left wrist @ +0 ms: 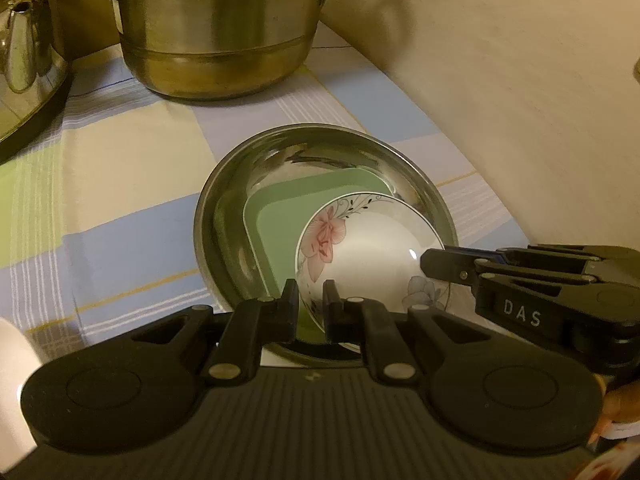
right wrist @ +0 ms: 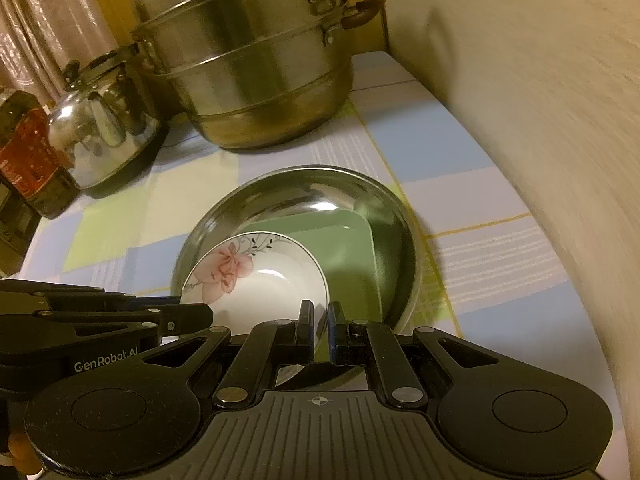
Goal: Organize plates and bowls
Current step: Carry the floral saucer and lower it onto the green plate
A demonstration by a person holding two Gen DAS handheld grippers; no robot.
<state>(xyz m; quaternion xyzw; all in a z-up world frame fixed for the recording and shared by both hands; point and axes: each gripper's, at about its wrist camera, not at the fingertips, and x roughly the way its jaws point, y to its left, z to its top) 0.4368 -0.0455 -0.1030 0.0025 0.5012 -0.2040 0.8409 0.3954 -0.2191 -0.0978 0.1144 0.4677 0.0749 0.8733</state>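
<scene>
Inside the steel basin (left wrist: 224, 216), atop the green tray (left wrist: 276, 216), both grippers (left wrist: 310, 300) (right wrist: 320, 320) clench the floral bowl's (left wrist: 372, 256) rim, best moved level and together.

Right gripper (right wrist: 320, 330) pinches the floral bowl (right wrist: 256, 284) inside the steel basin (right wrist: 360, 196).

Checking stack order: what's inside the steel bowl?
Inside the steel bowl: a green square plate, with a floral white bowl on top of it. Whatever lies beneath the green plate is covered.
</scene>
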